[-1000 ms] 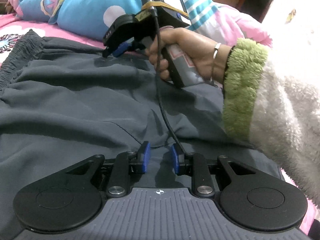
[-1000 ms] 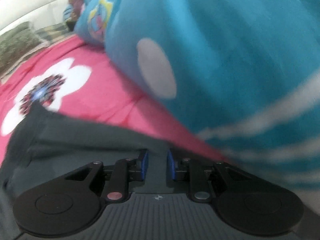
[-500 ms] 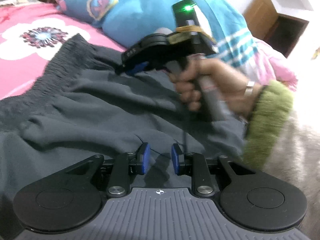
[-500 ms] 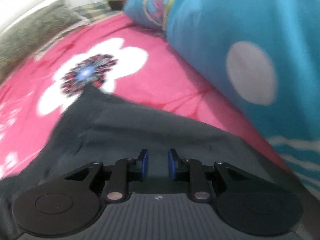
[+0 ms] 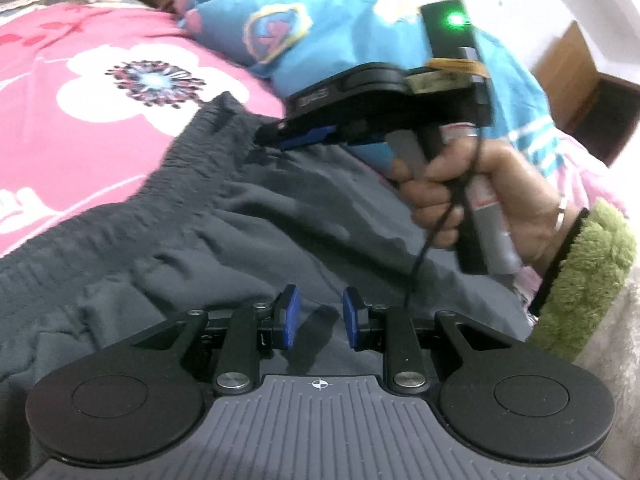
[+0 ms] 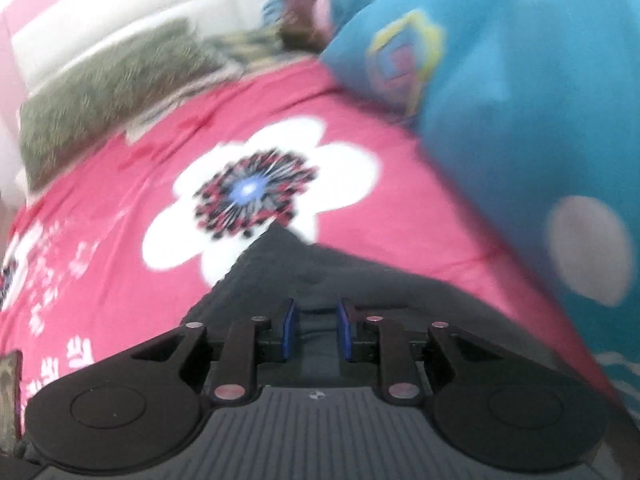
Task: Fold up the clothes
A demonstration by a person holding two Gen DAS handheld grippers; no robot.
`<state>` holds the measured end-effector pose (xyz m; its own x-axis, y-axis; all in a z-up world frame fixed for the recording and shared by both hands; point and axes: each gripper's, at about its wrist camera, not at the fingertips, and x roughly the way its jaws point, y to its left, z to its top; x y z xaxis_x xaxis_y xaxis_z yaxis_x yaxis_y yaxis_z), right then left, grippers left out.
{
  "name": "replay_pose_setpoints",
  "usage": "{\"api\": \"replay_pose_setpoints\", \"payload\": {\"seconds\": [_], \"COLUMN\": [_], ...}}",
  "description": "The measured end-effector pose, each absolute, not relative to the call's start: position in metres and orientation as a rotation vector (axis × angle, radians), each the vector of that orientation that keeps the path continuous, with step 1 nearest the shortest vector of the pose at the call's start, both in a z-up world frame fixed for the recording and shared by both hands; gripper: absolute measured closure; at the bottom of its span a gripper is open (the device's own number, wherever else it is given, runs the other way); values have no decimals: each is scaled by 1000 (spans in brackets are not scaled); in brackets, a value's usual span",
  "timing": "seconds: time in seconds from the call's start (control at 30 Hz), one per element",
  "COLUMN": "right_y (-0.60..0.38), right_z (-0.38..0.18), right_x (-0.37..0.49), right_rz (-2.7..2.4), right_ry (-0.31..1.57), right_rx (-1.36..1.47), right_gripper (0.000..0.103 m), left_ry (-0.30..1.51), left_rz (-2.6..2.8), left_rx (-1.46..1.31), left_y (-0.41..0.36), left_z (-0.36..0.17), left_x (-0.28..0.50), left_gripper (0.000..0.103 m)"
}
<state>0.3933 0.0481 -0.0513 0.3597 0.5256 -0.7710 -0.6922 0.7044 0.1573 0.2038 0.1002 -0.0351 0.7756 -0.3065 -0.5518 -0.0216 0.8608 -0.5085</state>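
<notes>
On the bed, across a pink sheet [image 5: 80, 128] printed with big white flowers, lies a dark grey garment [image 5: 240, 224], soft and rumpled, its gathered elastic waistband ridged along the edge. Low over its folds, the left gripper [image 5: 318, 318] has its blue pads parted and nothing between them. The right gripper [image 6: 316, 330], held in a hand [image 5: 476, 196] with a fuzzy green cuff, has grey cloth between its slightly parted pads. A plump blue patterned quilt [image 6: 520, 100] bulges beside it.

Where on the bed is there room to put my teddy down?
The pink flowered sheet lies bare between the grey garment and the green pillow. It is crowded to the right, where the blue quilt is heaped.
</notes>
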Motion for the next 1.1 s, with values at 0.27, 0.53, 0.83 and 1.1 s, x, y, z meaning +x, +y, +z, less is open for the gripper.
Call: {"api": "replay_pose_setpoints", "payload": {"seconds": [0.27,0.53,0.83,1.1], "right_y": [71,79,68,76], "right_z": [-69,-77,-82,-87], "right_x": [405,413,420,424], "right_rz": [776,774,798,798], "right_ry": [915,914,931,929], "right_rx": [-141,-47,99,132], "right_gripper": [78,77,76,76], "left_ry": [667,658,656,647], "left_rz": [-106,-63,-49,-21], "left_rx": [-519,-514,-506,-492], "left_y": [107,108,109,107], "left_z": [-38,-38,-41,-42], "left_x": [204,204,205,204], "left_gripper": [80,80,80,80]}}
